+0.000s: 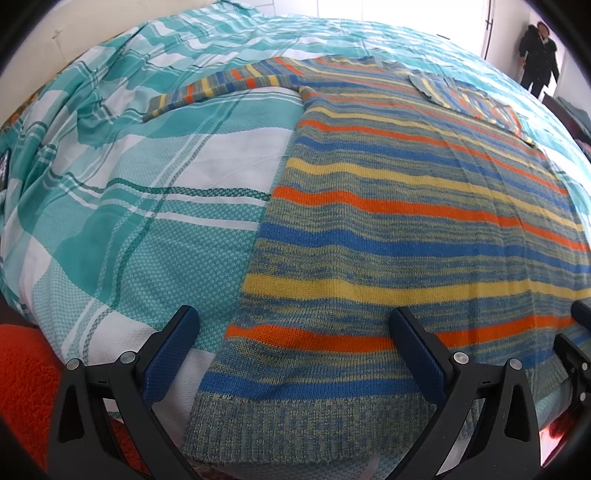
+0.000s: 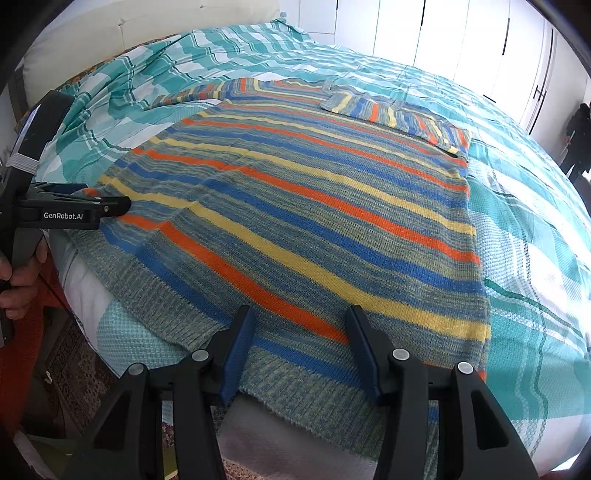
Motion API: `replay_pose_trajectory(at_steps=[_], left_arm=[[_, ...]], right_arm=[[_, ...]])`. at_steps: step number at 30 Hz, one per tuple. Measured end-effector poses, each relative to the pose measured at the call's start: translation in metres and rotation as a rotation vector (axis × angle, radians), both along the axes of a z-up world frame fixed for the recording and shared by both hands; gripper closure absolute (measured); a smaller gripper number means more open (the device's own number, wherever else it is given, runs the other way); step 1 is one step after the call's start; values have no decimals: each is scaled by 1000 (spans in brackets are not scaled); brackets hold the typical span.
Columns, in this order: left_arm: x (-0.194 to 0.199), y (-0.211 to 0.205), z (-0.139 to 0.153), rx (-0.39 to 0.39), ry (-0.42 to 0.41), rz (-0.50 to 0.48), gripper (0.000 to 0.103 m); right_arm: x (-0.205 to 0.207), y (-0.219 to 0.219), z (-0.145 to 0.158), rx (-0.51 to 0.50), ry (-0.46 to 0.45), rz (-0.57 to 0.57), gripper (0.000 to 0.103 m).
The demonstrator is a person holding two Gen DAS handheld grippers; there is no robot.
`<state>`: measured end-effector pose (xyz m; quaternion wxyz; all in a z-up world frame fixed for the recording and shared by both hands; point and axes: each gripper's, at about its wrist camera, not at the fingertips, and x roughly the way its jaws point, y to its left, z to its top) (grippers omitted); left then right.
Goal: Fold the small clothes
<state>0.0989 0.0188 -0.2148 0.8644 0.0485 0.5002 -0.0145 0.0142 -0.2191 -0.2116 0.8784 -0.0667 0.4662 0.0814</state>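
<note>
A knitted sweater [image 1: 406, 229] [image 2: 295, 206] striped in blue, orange, yellow and green lies flat on the bed. One sleeve [image 1: 221, 85] stretches out to the left. The other sleeve [image 2: 395, 114] is folded over the chest. My left gripper [image 1: 293, 325] stands open over the hem's left corner, one finger above the bedcover and one above the knit. In the right wrist view the left gripper [image 2: 122, 205] shows side-on at the sweater's left edge. My right gripper [image 2: 300, 321] is open just above the ribbed hem, with nothing pinched.
The bed has a teal and white plaid cover [image 1: 129, 184] [image 2: 535, 240]. A red rug [image 1: 26, 369] and a patterned carpet [image 2: 74, 369] lie below the bed's near edge. A person in dark clothes [image 1: 539, 55] stands far right by white cupboard doors [image 2: 443, 33].
</note>
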Motion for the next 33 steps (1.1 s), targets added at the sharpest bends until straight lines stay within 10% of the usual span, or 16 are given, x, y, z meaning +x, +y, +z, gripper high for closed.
replay_pose_trajectory(at_steps=[33], left_arm=[[0, 0, 0, 7, 5, -10, 0]], right_arm=[[-1, 1, -1, -2, -3, -2, 51]])
